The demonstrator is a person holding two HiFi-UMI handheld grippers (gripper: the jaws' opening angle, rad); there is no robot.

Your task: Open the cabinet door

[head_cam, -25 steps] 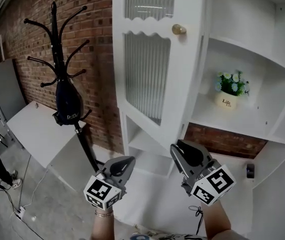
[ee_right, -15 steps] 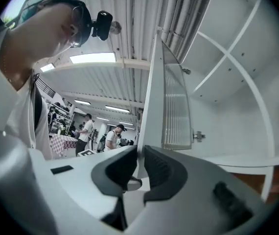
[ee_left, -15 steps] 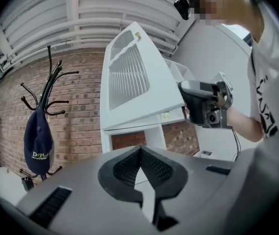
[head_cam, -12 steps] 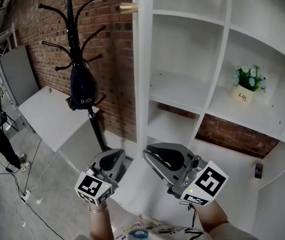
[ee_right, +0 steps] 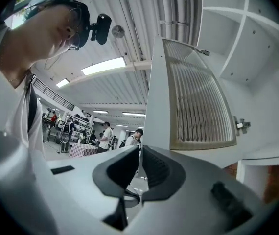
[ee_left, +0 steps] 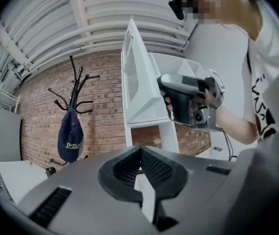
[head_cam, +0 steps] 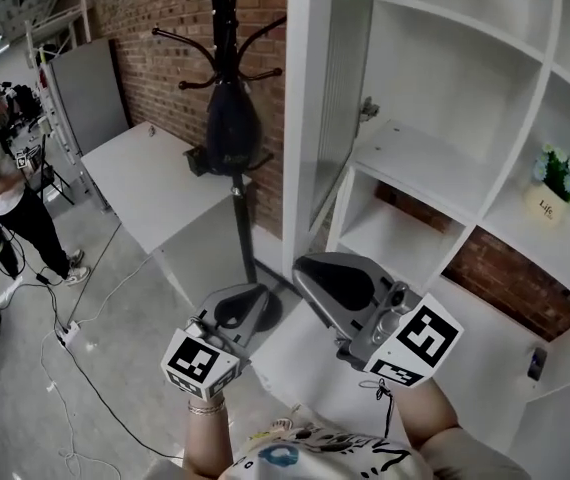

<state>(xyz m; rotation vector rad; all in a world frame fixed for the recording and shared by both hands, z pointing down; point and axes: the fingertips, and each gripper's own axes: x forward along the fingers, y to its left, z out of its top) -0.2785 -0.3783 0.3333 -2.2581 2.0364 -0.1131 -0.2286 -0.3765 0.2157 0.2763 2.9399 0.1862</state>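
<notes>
Red brick wall (head_cam: pixel 155 8) runs behind everything, and against it stands one black metal coat stand (head_cam: pixel 223 18) with one dark cap (head_cam: pixel 230 128) hung on it. Just beside that is one tall white cabinet (head_cam: pixel 415 158) of open shelves. Its one white-framed cabinet door (head_cam: pixel 343 88) with ribbed glass is swung wide, edge-on between the coat stand and the shelves, hinged on the cabinet's left upright. Two grey tools are held low in front, short of the door. The left tongs (ee_left: pixel 140 151) are pressed together at the tips and hold nothing. The right tongs (ee_right: pixel 139 152) have just been closing and are down to a thin slit with nothing in it. To my eye the opening is as good as done, and the trouble left is that nothing holds the door. It could drift back toward the shelves, or, if nudged further, knock the coat stand near its swing and strain the hinge. One small white pot of green and white flowers (head_cam: pixel 562 183) sits on a right-hand shelf, clear of all that. One dark little object (head_cam: pixel 535 363) lies on the cabinet's lower ledge; I can't make out what it is. Black cables (head_cam: pixel 95 273) trail over the grey floor (head_cam: pixel 25 398), easy to trip on when stepping back. One bystander in a white top (head_cam: pixel 0 168) stands well off to the left.
</notes>
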